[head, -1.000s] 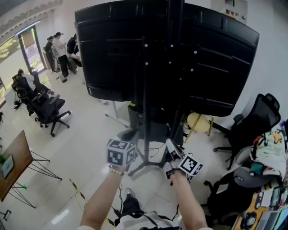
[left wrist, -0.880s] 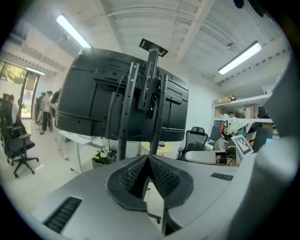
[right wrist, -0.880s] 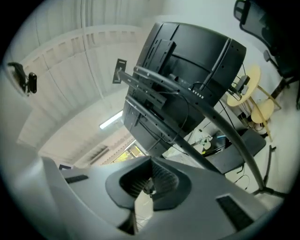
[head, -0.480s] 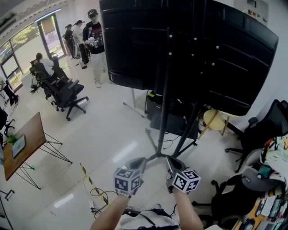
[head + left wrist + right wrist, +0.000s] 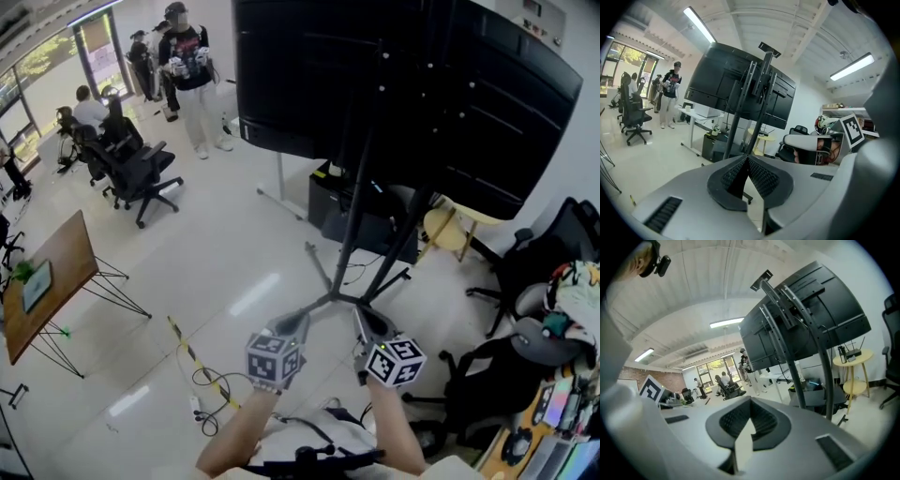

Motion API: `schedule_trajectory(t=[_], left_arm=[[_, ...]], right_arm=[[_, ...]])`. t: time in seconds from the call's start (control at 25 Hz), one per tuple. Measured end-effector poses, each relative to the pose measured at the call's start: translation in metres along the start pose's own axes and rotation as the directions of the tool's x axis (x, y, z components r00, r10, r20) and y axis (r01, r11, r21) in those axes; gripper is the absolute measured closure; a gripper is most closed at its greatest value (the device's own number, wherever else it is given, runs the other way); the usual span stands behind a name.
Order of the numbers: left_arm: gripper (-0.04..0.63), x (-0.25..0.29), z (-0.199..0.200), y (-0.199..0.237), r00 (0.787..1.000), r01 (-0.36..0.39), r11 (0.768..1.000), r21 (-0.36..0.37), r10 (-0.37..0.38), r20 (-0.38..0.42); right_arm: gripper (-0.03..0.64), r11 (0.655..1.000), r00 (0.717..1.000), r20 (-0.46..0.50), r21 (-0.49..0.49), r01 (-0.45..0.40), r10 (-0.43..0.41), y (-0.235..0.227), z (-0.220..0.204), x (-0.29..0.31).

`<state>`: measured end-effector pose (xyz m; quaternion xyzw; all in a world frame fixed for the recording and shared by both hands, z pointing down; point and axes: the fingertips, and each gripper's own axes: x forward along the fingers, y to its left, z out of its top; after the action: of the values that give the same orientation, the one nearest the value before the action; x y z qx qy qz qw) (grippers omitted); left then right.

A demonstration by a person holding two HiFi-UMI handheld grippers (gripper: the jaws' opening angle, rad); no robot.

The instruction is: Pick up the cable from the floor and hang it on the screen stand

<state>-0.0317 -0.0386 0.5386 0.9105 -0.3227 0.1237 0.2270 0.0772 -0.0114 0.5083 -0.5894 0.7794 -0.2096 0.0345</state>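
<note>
The screen stand (image 5: 352, 253) carries a big black screen (image 5: 412, 84) seen from behind, and its legs spread on the pale floor. A thin black cable (image 5: 208, 384) lies in loops on the floor at the lower left, beside a white power strip (image 5: 195, 409). My left gripper (image 5: 292, 324) and right gripper (image 5: 362, 322) hang side by side above the floor in front of the stand's legs, right of the cable. Both are shut with nothing between their pads. The stand's posts (image 5: 740, 117) fill the left gripper view, and the posts (image 5: 806, 352) also show in the right gripper view.
A yellow-and-black tape strip (image 5: 184, 349) crosses the floor by the cable. A wooden folding table (image 5: 47, 291) stands left, office chairs (image 5: 136, 173) and people (image 5: 192, 66) behind it. Right are a round yellow stool (image 5: 450, 239), a black chair (image 5: 548, 248) and a cluttered desk (image 5: 562, 412).
Both grippers have sunk and drawn back from the stand, staying shut. The view has swung left and down, bringing the floor cable and tape strip into sight.
</note>
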Motion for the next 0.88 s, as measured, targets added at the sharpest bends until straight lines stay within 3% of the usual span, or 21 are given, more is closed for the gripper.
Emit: schedule_trajectory(t=[0.56,0.88], left_arm=[[0.595,-0.027,-0.039,-0.026,0.992,0.111,0.993,-0.031,-0.113,-0.060],[0.595,-0.031,-0.043,-0.037,0.986,0.153,0.988,-0.022,-0.154,-0.064]], right_arm=[[0.617,0.991,0.992,-0.008,-0.029,0.129,-0.129,0.030,-0.019,-0.054],[0.617,0.992,0.992,0.002,-0.010,0.129,-0.129,0.037,-0.026,-0.059]])
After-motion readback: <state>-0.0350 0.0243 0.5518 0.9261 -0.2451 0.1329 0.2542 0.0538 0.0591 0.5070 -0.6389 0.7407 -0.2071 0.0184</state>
